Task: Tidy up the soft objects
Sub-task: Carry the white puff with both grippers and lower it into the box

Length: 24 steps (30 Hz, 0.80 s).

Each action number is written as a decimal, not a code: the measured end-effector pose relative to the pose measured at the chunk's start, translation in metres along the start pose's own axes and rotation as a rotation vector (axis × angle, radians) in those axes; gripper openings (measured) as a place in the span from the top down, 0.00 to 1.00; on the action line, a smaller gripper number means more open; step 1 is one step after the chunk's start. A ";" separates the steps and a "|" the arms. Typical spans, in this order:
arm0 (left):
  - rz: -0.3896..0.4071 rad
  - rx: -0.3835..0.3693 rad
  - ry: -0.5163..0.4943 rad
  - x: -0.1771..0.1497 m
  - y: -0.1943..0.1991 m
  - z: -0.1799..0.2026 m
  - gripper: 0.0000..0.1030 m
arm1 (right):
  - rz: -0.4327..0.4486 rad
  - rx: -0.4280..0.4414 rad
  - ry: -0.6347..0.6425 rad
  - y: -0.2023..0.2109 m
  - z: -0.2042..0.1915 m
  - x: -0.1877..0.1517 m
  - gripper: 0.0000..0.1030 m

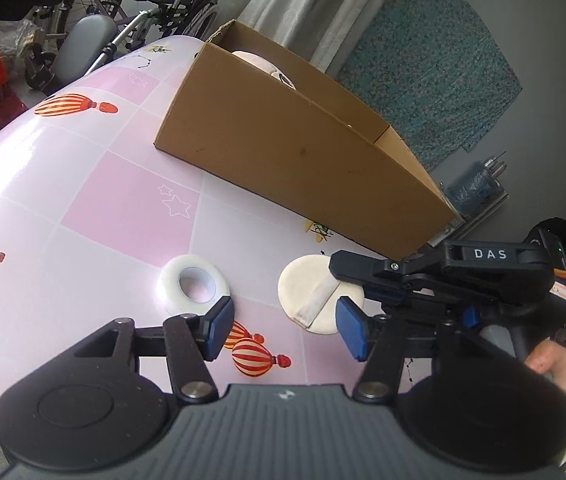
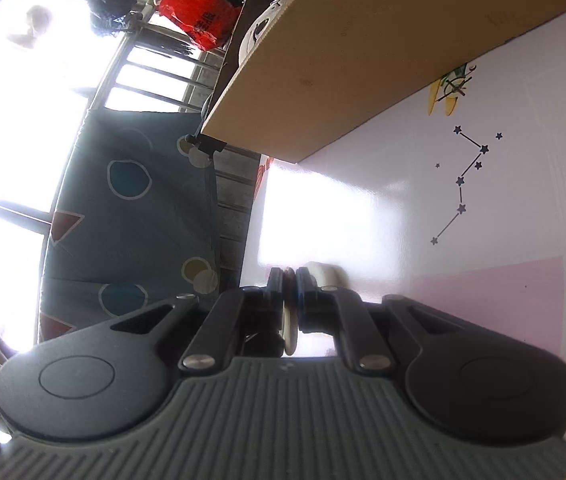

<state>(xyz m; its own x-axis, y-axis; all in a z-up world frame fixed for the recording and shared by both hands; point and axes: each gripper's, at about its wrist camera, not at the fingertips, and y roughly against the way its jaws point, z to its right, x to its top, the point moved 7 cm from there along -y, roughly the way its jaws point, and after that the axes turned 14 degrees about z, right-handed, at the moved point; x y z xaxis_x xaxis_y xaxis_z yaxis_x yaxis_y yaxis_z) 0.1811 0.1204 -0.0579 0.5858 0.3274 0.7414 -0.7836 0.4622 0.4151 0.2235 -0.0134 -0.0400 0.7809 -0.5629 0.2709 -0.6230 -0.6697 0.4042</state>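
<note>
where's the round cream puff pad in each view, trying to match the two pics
Left wrist view: the round cream pad lies on the table at lower centre-right, its right edge between the right gripper fingers.
Right wrist view: only its thin edge shows, bottom centre, clamped between the shut fingers.
Shared landmark: the cardboard box, behind the pad in both.

Wheelchair [image 1: 95, 8] by white curtains [image 1: 303, 4]; bright barred window [image 2: 151, 76].

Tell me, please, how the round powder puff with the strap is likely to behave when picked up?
The powder puff looks thin and padded, so probably light and squashy. Lying flat on the table, it seems unlikely to roll. Its fabric strap may offer grip.
</note>
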 end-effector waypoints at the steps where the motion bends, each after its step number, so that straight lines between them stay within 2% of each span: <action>1: 0.000 -0.004 0.011 0.000 0.000 0.001 0.46 | 0.006 0.004 0.000 0.003 0.000 0.001 0.95; 4: -0.014 -0.043 0.074 0.000 -0.003 0.007 0.50 | 0.026 0.031 -0.034 0.024 0.004 0.010 0.95; 9: -0.041 -0.139 0.209 0.000 -0.013 0.020 0.51 | 0.076 0.080 -0.073 0.055 0.012 0.019 0.95; 10: -0.045 -0.145 0.216 -0.001 -0.015 0.022 0.59 | 0.079 0.088 -0.086 0.057 0.013 0.019 0.95; 11: -0.045 -0.152 0.228 -0.002 -0.018 0.025 0.76 | 0.080 0.096 -0.103 0.061 0.016 0.019 0.95; 13: -0.045 -0.177 0.267 -0.003 -0.024 0.030 0.90 | 0.088 0.083 -0.090 0.067 0.020 0.019 0.95; 15: -0.037 -0.192 0.292 -0.002 -0.027 0.035 0.92 | 0.103 0.058 -0.056 0.074 0.022 0.022 0.95; 18: -0.020 -0.192 0.235 0.005 -0.029 0.048 0.93 | 0.112 0.079 -0.025 0.083 0.017 0.030 0.95; 21: -0.023 -0.176 0.091 0.021 -0.035 0.071 0.93 | 0.150 0.059 0.082 0.089 0.002 0.048 0.94; 24: -0.018 -0.175 -0.024 0.046 -0.051 0.100 0.93 | 0.200 0.041 0.212 0.095 -0.024 0.084 0.94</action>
<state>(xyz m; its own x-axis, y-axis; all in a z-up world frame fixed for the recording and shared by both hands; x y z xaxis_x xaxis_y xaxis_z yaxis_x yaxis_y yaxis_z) 0.2278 0.0293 0.0081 0.5924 0.2991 0.7480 -0.7240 0.6049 0.3315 0.2312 -0.1131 0.0422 0.6319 -0.5751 0.5196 -0.7635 -0.5772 0.2896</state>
